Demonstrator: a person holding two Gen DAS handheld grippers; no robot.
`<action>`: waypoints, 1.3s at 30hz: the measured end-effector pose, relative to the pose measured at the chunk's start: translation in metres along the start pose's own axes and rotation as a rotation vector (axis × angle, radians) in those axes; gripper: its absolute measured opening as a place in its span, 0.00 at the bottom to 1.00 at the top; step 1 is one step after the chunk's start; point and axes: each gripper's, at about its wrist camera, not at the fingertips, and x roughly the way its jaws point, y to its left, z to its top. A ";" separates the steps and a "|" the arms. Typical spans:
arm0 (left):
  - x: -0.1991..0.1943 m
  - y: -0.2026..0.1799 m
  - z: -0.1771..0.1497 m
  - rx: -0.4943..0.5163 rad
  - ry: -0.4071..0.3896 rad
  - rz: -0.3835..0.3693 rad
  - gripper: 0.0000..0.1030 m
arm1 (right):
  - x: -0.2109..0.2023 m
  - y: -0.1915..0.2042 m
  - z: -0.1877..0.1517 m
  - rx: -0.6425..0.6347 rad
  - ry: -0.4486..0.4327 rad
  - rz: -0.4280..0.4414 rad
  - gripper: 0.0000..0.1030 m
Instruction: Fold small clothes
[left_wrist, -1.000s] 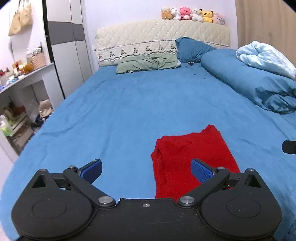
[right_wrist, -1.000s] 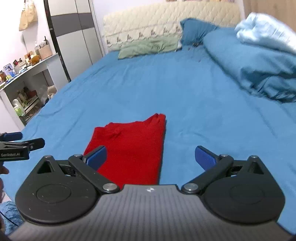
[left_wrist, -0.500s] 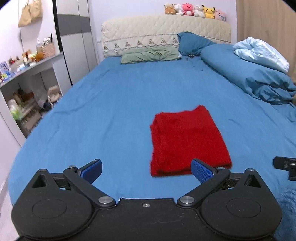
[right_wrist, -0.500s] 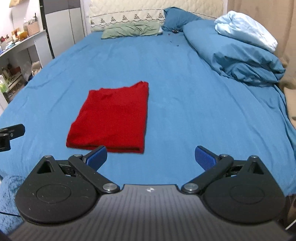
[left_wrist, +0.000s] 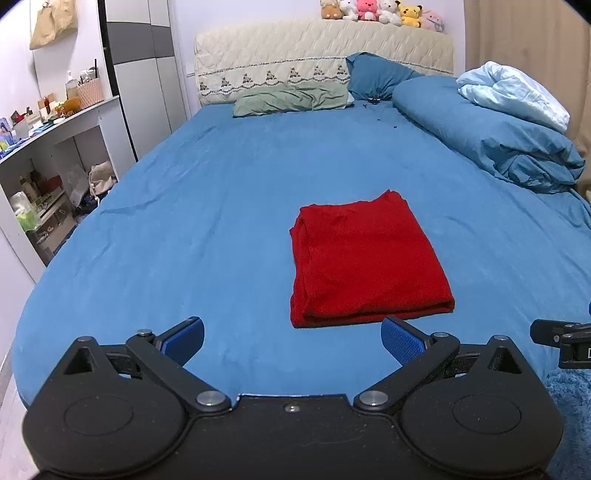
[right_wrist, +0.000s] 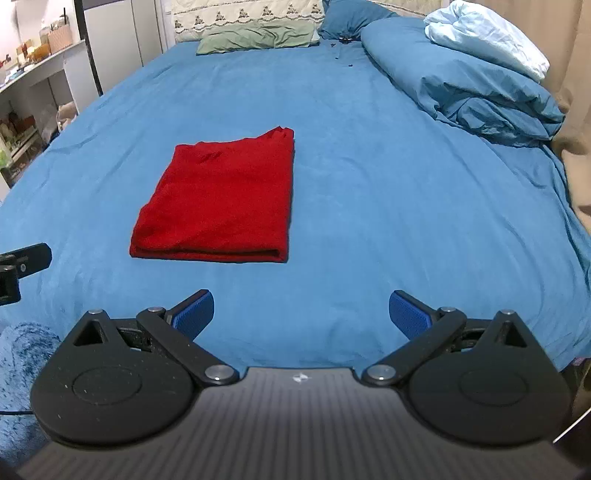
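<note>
A red garment (left_wrist: 364, 258) lies folded into a flat rectangle on the blue bed sheet (left_wrist: 207, 206); it also shows in the right wrist view (right_wrist: 221, 199). My left gripper (left_wrist: 291, 339) is open and empty, held back from the garment's near edge, just short of it. My right gripper (right_wrist: 301, 314) is open and empty, back from the garment and to its right. Each gripper's tip shows at the edge of the other's view, the right one (left_wrist: 561, 332) and the left one (right_wrist: 22, 258).
A bunched blue duvet (left_wrist: 491, 136) with a pale blue blanket (left_wrist: 513, 92) fills the bed's right side. Pillows (left_wrist: 295, 99) and a headboard with plush toys (left_wrist: 376, 9) are at the far end. A white shelf unit (left_wrist: 55, 147) stands left of the bed.
Both grippers have pulled back and up from the garment toward the foot of the bed. The whole folded garment now shows, lying free on the sheet.
</note>
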 end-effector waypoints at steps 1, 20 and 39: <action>-0.001 0.000 0.000 -0.002 -0.002 -0.001 1.00 | -0.001 0.000 0.000 0.002 0.000 0.001 1.00; -0.007 0.005 -0.001 0.023 -0.030 0.000 1.00 | -0.003 -0.003 -0.001 0.008 0.004 0.000 1.00; -0.007 0.008 0.000 0.018 -0.037 -0.006 1.00 | -0.007 0.000 -0.001 -0.004 0.002 -0.003 1.00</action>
